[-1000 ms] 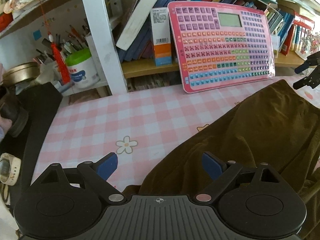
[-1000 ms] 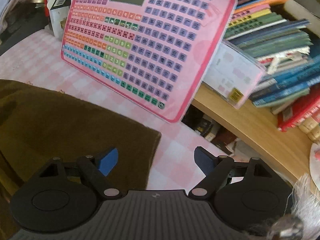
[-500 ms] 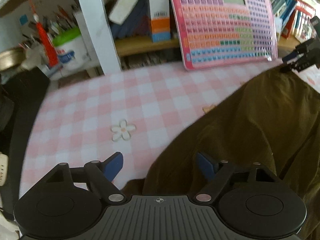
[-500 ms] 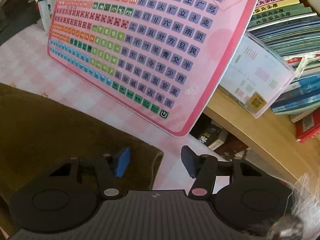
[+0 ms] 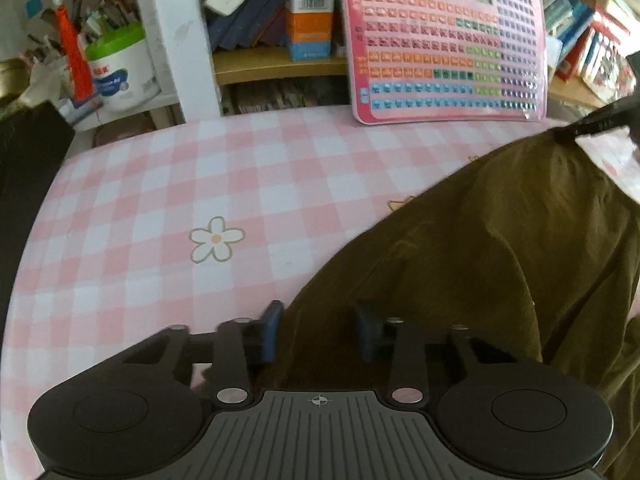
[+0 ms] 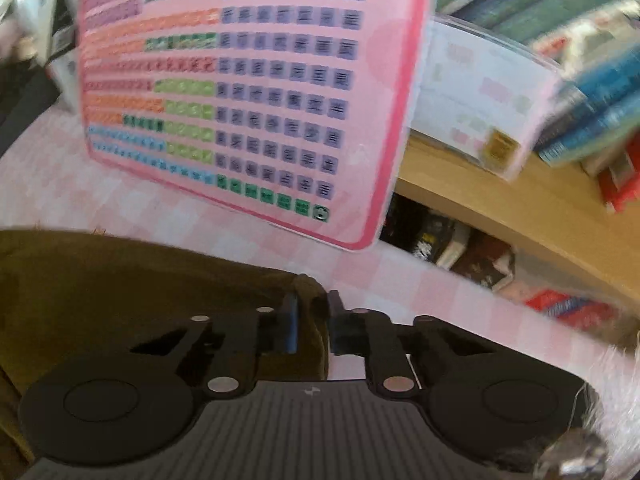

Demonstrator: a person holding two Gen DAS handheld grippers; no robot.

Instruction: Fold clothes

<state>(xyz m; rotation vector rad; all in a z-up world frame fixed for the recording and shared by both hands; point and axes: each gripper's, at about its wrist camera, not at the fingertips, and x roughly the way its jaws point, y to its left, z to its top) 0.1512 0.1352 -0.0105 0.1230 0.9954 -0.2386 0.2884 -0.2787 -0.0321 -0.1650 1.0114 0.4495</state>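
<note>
olive-brown fabric fills the near field in both wrist views. we see the brown garment [image 5: 500, 248] lying on the table [image 5: 168, 200], which carries a pink-and-white checked cloth with a printed daisy [image 5: 216, 238].

left tongs [image 5: 318, 334]: jaws closing, narrow. the garment's near left corner sits between the blue pads [image 5: 270, 334]; the left pad lies against the cloth edge, and fabric bunches up between the two. we read this as a pinch on the corner.

right tongs [image 6: 312, 326]: jaws closing, very narrow. the garment's far right corner [image 6: 308, 292] is caught between the pads, and a small fold of cloth stands up between them. this view is blurred by motion. from the left wrist view the right tongs [image 5: 592, 122] show only as a dark shape at the garment's far corner, where the cloth rises to a peak.

garment position: spread over the right part of the table, creased, with one ridge running from near to far.

beyond the cloth, a pink learning keyboard [image 5: 448, 40] with rows of coloured keys and a small screen leans against a wooden shelf [image 5: 280, 66] holding books [image 5: 248, 12]. further left we see a white post [image 5: 180, 32] and a white tub with a green lid [image 5: 120, 64] beside a red tassel [image 5: 72, 52]. white fur [image 6: 600, 392] edges the lower right corner of the right wrist view.
</note>
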